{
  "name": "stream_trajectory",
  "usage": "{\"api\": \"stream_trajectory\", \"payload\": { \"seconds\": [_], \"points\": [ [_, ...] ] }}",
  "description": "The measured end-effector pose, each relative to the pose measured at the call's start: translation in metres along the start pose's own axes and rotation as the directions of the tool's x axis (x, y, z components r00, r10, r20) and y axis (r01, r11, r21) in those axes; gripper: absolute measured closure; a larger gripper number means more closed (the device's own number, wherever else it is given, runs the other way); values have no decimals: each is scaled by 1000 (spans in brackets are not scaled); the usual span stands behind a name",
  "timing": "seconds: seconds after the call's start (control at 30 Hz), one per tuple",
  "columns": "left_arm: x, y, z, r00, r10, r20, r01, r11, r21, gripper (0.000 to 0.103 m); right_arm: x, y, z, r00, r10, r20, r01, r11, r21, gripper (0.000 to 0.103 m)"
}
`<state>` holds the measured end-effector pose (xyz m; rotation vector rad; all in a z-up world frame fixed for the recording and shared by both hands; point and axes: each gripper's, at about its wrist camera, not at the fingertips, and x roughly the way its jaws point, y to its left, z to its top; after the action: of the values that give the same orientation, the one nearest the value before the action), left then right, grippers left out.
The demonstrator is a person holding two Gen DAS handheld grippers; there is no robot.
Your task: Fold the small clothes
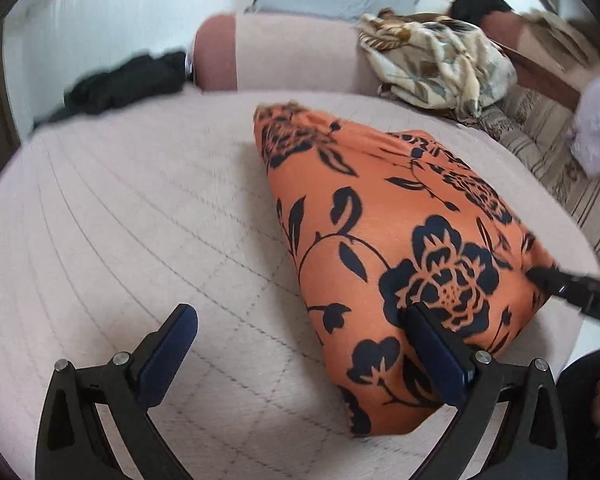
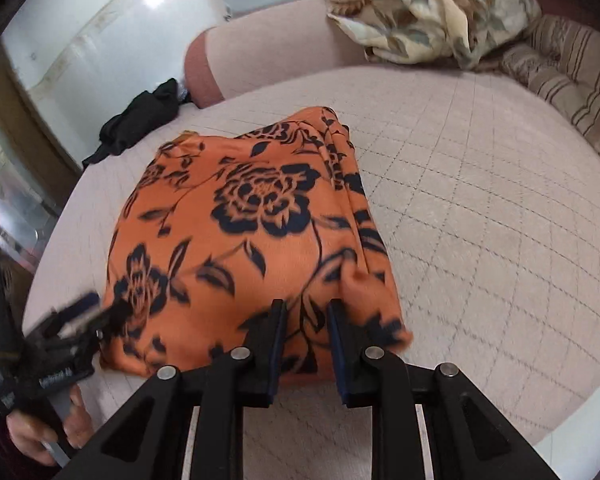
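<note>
One orange floral garment [image 2: 236, 236], one black garment [image 2: 140, 120], one cream floral bundle [image 2: 440, 12], two claws [image 1: 300, 332].

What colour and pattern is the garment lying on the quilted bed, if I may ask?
The garment is orange with dark navy-black flowers and leaves; it shows best in the right wrist view.

- Orange garment with black flower print [image 1: 384, 248], folded, lying on the pale pink quilted bed [image 1: 140, 216].
- Left gripper [image 1: 300, 316], fingers spread wide; right finger [image 1: 436, 344] over the garment's near edge.
- Right gripper [image 1: 572, 288], blurred, at the garment's right edge.
- Black cloth [image 1: 128, 84] and cream leaf-patterned fabric [image 1: 440, 64] behind.
</note>
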<state>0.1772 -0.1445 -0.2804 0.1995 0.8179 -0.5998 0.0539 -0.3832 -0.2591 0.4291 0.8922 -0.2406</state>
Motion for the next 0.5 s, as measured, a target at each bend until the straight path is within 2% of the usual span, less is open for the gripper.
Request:
{"api": "stream_trajectory", "payload": {
  "seconds": [0.1, 0.23, 0.3, 0.43, 0.47, 0.5],
  "points": [
    [-11, -8, -4, 998, 44, 34, -45, 998, 32, 0, -6, -4, 2, 999, 42, -13, -42, 999, 11, 77],
    [-27, -12, -7, 994, 110, 18, -110, 994, 23, 0, -8, -23, -1, 990, 139, 11, -139, 978, 158, 77],
    [-43, -13, -17, 989, 147, 10, -147, 989, -16, 0, -13, -25, 1, 989, 138, 56, -145, 976, 163, 77],
    [-69, -23, -22, 982, 188, -12, -189, 982, -30, 0, -31, -19, 2, 976, 142, 166, -164, 978, 126, 77],
    [-78, -27, -20, 978, 210, -2, -210, 977, -29, 0, -35, -20, 4, 970, 151, 192, -177, 977, 123, 75],
    [-86, -30, -16, 973, 233, 9, -232, 972, -31, 0, -41, -21, 5, 963, 161, 216, -191, 974, 124, 70]
  ]
}}
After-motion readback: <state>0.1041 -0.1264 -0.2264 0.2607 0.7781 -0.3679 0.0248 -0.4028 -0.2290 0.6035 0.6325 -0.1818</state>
